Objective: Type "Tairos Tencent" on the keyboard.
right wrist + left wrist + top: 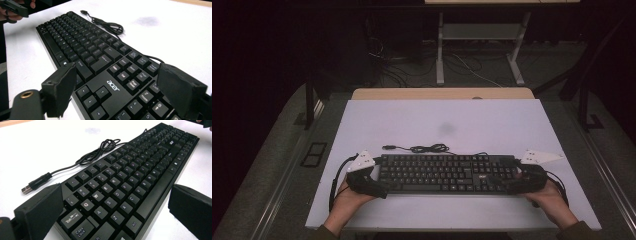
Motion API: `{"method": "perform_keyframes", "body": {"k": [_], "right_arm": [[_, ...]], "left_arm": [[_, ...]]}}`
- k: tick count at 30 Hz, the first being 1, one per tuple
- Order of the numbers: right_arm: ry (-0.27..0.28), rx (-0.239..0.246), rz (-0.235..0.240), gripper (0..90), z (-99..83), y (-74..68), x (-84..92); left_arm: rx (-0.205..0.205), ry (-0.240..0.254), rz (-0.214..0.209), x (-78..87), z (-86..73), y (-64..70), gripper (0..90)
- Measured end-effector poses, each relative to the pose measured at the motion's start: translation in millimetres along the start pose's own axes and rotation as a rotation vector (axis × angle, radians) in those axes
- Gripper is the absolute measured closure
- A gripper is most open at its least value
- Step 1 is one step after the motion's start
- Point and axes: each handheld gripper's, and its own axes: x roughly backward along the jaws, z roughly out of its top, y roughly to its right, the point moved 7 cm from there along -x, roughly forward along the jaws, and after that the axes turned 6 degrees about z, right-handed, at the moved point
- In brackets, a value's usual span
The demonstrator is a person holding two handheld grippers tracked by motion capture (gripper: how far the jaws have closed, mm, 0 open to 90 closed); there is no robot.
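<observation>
A black Acer keyboard [447,173] lies flat on the white tabletop [437,120], near the front edge. Its black cable [427,148] is coiled behind it and ends in a loose USB plug [26,189]. My left gripper [379,186] sits at the keyboard's left end. In the left gripper view [116,195] its jaws stand wide, one by the back edge, the other apart from the front edge. My right gripper [508,183] is at the right end, and in the right gripper view [117,71] its jaws straddle the number-pad end. Both are open.
A grey smudge [447,129] marks the tabletop behind the cable. A wooden strip [442,93] runs along the far edge. Beyond it stands a white desk frame [439,55] with loose cables on the dark floor. Each gripper trails a cable beside a hand.
</observation>
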Motion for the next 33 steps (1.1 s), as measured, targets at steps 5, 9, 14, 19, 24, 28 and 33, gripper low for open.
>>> {"method": "perform_keyframes", "body": {"k": [5, 9, 14, 19, 24, 28, 33], "right_arm": [[-0.003, -0.005, 0.004, 15.8, 2.5, -1.2, -3.8], [-0.006, -0.01, 0.008, 14.9, 4.2, -1.6, -5.4], [-0.013, -0.033, 0.014, 13.6, 7.3, -1.3, -7.2], [-0.016, -0.027, 0.022, 13.6, 9.4, -3.5, -11.7], [-0.017, -0.016, 0.031, 13.6, 12.3, -5.5, -18.0], [-0.019, -0.015, 0.029, 13.6, 13.0, -5.6, -19.5], [-0.014, -0.016, 0.036, 13.6, 16.2, -5.9, -23.2]], "left_arm": [[-0.002, -0.003, -0.002, -0.4, -0.3, 0.1, 0.0], [-0.003, -0.005, -0.002, -0.8, -0.9, 0.4, 0.0], [-0.003, -0.005, -0.002, -0.7, -0.8, 0.4, 0.0], [-0.002, -0.006, 0.0, -0.7, -1.2, 0.4, 0.0], [-0.002, -0.006, 0.0, -0.8, -1.1, 0.4, 0.0], [-0.001, -0.008, 0.0, -1.3, -1.7, 1.1, 0.0], [0.002, -0.007, 0.001, -1.3, -1.3, 1.1, 0.0]]}}
